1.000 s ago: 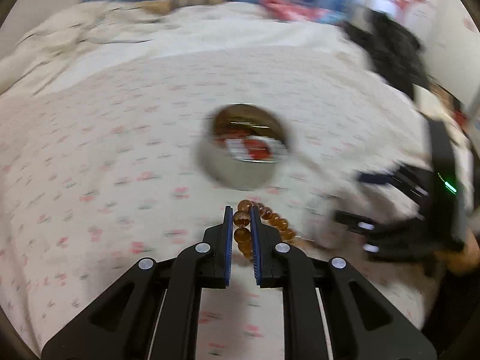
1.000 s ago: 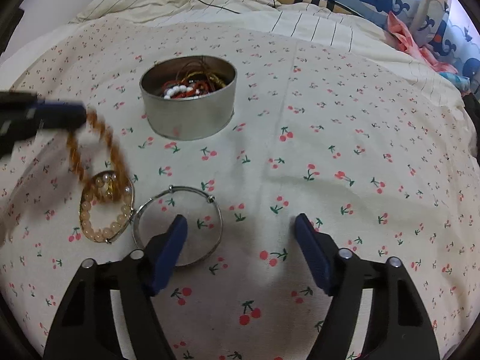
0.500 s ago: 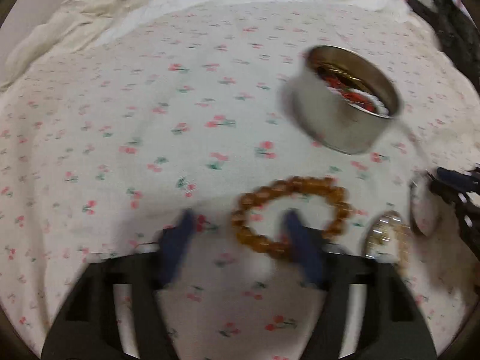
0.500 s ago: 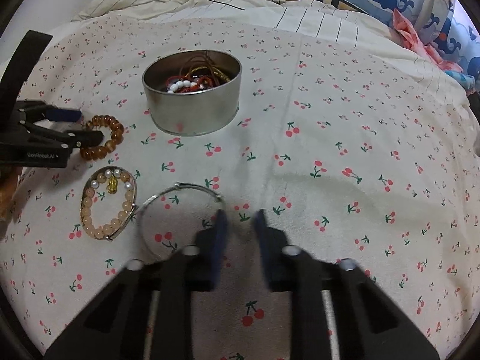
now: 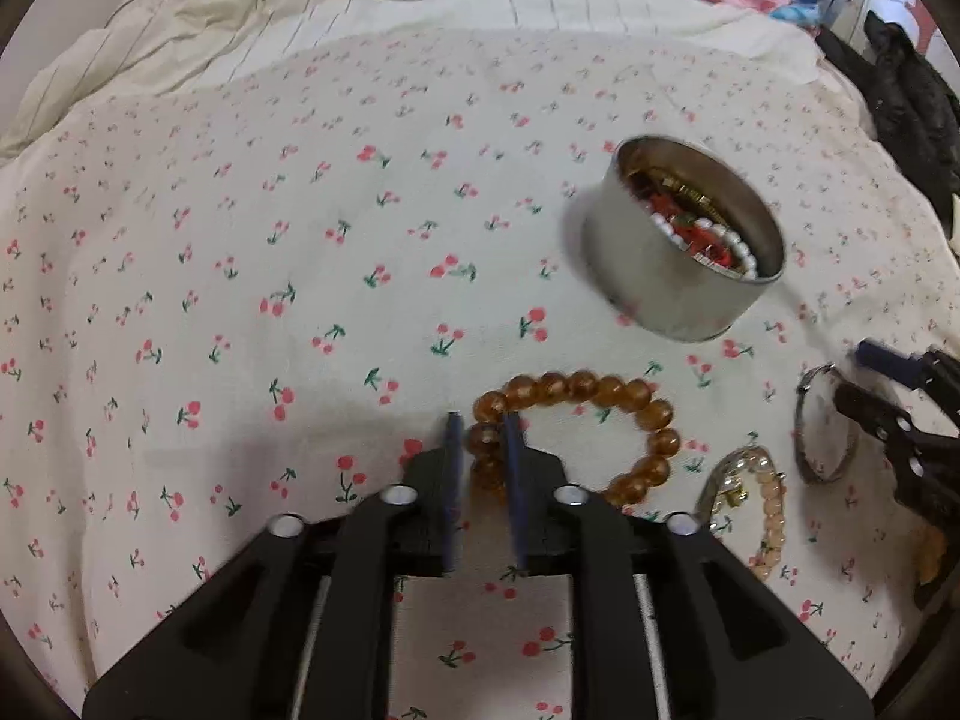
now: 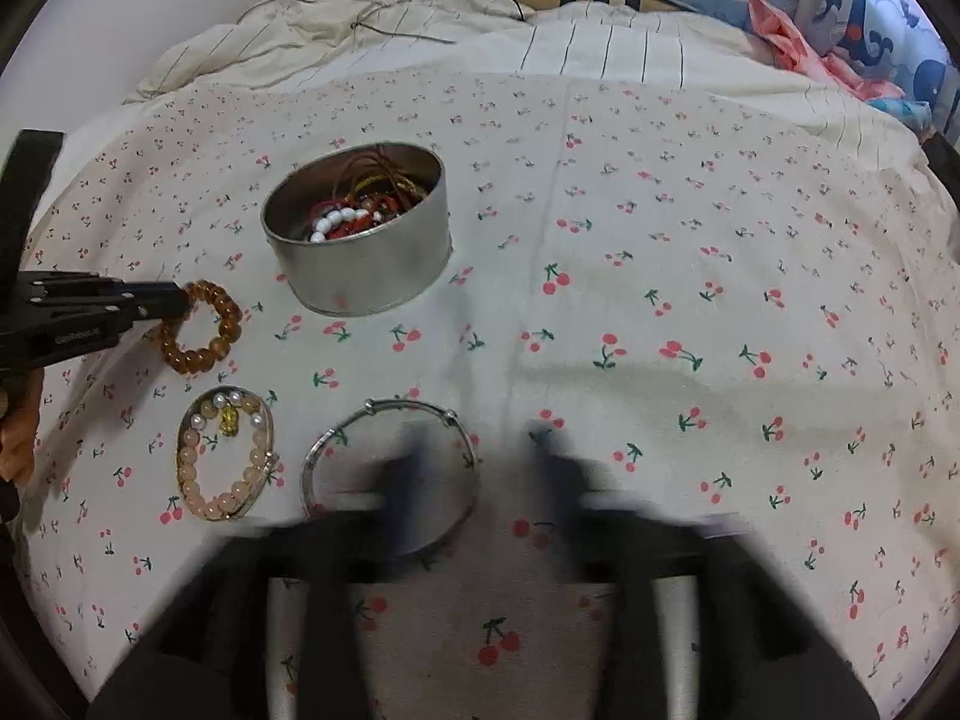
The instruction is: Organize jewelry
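- Jaws of the left gripper straddled the amber bead bracelet, closing, pads not yet pressing.
- Right gripper jaws, blurred, were opening astride the silver bangle.
- Beyond both jaws, a metal tin sat on the cherry-print bedsheet.

left tongs: closing, angled down | right tongs: opening

A bed with a white cherry-print sheet carries a round metal tin of jewelry. Near left of it lie an amber bead bracelet, a pale pearl-and-bead bracelet, and just right of that a silver bangle.
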`<state>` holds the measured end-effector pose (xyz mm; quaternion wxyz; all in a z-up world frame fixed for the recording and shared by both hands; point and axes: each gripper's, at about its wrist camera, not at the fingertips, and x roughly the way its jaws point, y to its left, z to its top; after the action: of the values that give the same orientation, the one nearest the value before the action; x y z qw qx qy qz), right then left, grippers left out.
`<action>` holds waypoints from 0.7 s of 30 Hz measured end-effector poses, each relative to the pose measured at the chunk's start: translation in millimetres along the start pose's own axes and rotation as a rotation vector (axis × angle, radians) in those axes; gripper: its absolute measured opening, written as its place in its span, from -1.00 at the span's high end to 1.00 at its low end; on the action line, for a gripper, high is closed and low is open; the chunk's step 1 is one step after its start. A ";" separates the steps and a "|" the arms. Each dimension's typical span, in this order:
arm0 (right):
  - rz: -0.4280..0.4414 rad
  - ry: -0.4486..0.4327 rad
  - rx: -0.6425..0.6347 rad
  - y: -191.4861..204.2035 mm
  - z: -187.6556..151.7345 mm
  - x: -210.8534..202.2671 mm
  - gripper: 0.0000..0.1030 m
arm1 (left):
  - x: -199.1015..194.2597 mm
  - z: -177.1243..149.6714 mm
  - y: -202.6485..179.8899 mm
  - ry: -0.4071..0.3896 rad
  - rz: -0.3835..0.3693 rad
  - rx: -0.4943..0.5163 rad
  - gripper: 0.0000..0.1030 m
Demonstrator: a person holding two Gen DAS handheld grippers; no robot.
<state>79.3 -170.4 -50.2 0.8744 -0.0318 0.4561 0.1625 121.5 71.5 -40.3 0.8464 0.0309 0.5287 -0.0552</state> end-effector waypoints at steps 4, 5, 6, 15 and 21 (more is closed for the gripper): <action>0.004 -0.018 -0.023 4.4 0.0 -0.2 0.01 | 3.1 0.4 5.5 -0.002 0.038 -0.011 -0.10; 0.001 -0.012 -0.024 5.1 0.0 2.4 0.04 | 6.1 0.4 4.5 0.007 0.041 -0.008 -0.14; -0.003 -0.006 -0.033 6.8 -0.6 5.9 0.09 | 8.2 -0.5 3.2 0.011 0.044 -0.003 -0.22; 0.014 -0.022 -0.103 21.3 -0.7 4.4 0.92 | 13.8 -3.7 -2.1 0.015 0.071 0.022 -0.36; 0.002 0.038 -0.096 20.8 -4.1 17.6 0.91 | 16.8 -2.6 -0.2 0.018 0.083 0.013 -0.49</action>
<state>78.9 -147.0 -64.9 0.8628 -0.0763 0.4644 0.1845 126.4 70.6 -56.5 0.8429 0.0587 0.5344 -0.0230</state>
